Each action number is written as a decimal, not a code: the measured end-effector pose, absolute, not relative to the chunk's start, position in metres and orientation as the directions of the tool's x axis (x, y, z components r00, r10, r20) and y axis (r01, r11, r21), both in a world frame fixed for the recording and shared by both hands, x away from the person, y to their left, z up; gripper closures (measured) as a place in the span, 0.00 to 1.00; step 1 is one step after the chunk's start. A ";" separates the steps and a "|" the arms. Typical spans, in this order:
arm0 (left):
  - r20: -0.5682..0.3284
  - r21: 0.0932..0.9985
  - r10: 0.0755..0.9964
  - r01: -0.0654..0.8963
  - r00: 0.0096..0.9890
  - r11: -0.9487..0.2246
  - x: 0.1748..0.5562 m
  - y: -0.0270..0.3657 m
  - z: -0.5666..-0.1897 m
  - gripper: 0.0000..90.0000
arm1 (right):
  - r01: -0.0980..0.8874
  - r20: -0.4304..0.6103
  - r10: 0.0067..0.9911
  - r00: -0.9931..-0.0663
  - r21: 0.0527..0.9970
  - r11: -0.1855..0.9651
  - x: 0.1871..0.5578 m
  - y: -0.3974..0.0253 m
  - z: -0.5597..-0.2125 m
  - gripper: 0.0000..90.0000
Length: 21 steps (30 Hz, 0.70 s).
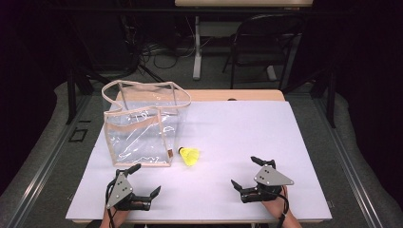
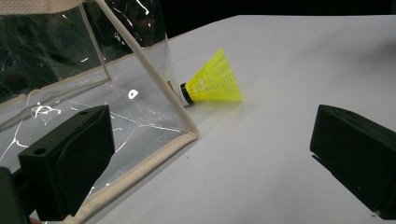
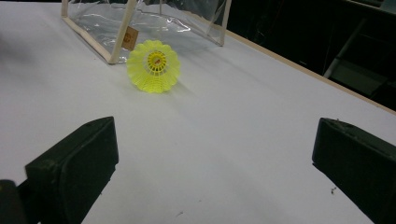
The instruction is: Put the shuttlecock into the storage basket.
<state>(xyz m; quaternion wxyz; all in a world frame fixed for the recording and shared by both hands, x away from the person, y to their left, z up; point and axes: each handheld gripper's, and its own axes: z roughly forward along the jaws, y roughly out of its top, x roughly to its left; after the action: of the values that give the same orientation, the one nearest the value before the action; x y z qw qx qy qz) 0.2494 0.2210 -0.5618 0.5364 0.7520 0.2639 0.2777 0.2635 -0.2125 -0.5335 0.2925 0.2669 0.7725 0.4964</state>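
So the yellow shuttlecock (image 1: 190, 156) is lying on its side on the white surface (image 1: 247, 128), right beside the front right corner of the clear plastic bag (image 1: 142, 126) — from the left gripper view its dark cork end is pointing at the bag's corner seam and looking like it's just about touching it, though I can't tell for sure. The skirt is flaring out away from the bag, toward the open part of the surface.

The bag is standing upright with its top open, beige trim running along all the edges, and there's a little brown tag (image 3: 130, 38) sitting near the bottom corner closest to the shuttlecock.

Both grippers are sitting low near the person's edge of the surface. The left gripper (image 1: 145, 183) is hanging out just in front of the bag, jaws wide apart and holding nothing — its own camera is looking past the bag's bottom corner straight at the shuttlecock. The right gripper (image 1: 244, 173) is off to the right, well apart from the shuttlecock, jaws also spread wide and gripping nothing. In its view the shuttlecock's open skirt is facing the camera, so you're seeing right down into the mesh.

Behind the surface there's a dark folding chair (image 1: 261, 42) standing on the floor.
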 end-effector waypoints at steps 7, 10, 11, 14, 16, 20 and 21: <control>0.138 0.952 0.692 0.097 0.709 -0.290 0.249 0.220 -0.562 0.00 | 0.127 -0.185 0.671 -0.718 0.913 0.388 0.273 -0.201 -0.534 0.00; 0.141 0.951 0.691 0.096 0.709 -0.293 0.249 0.221 -0.562 0.00 | 0.132 -0.181 0.662 -0.728 0.909 0.395 0.277 -0.197 -0.535 0.00; 0.140 0.952 0.691 0.096 0.709 -0.291 0.249 0.221 -0.562 0.00 | 0.135 -0.180 0.659 -0.731 0.908 0.397 0.278 -0.196 -0.535 0.00; 0.140 0.952 0.690 0.096 0.710 -0.292 0.249 0.221 -0.562 0.00 | 0.139 -0.177 0.647 -0.741 0.903 0.406 0.281 -0.191 -0.536 0.00; 0.139 0.952 0.689 0.096 0.711 -0.291 0.249 0.221 -0.562 0.00 | 0.141 -0.174 0.640 -0.748 0.901 0.410 0.283 -0.188 -0.537 0.00; 0.141 0.951 0.689 0.097 0.711 -0.295 0.249 0.221 -0.562 0.00 | 0.143 -0.170 0.625 -0.762 0.897 0.419 0.288 -0.181 -0.538 0.00; 0.141 0.951 0.689 0.097 0.711 -0.295 0.249 0.221 -0.562 0.00 | 0.144 -0.170 0.622 -0.764 0.895 0.421 0.289 -0.180 -0.538 0.00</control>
<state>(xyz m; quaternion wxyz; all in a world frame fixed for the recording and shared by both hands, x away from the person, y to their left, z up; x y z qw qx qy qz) 0.2491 0.2209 -0.5618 0.5339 0.7554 0.2599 0.2771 0.2885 -0.1798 -0.5383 0.2478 0.2377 0.8058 0.4825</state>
